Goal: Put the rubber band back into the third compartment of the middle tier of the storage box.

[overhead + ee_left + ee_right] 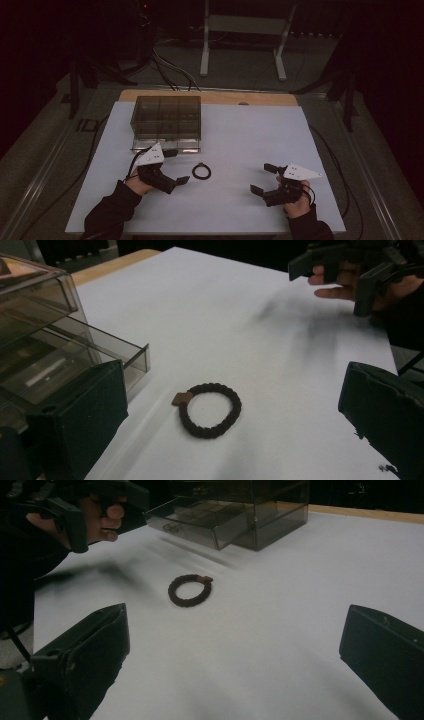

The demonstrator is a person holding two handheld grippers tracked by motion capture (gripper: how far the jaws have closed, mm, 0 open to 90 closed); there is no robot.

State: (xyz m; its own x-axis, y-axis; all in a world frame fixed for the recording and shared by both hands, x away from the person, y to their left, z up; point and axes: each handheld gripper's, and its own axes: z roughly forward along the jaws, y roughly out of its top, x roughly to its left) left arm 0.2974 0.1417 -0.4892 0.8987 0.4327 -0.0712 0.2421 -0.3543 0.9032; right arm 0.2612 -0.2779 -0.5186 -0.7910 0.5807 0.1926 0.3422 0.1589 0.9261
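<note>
A dark braided ring [195, 172] with a small brown tag lies flat on the white table sheet [240, 135], between my two grippers. My left gripper [176, 166] is just left of it, open, with nothing between its jaws. In the left gripper view the ring [206, 432] lies between and just ahead of the left gripper [235, 385]. My right gripper [263, 178] is held open farther to the right, empty, pointing at the ring [186, 603]. The right gripper [237, 625] has its jaws spread wide.
A smoky clear drawer box [166, 117] stands at the back left of the sheet, its bottom drawer [167, 144] pulled out toward my left gripper. The wooden table edge [260, 97] runs behind. A white metal stand [245, 25] and cables are on the floor beyond.
</note>
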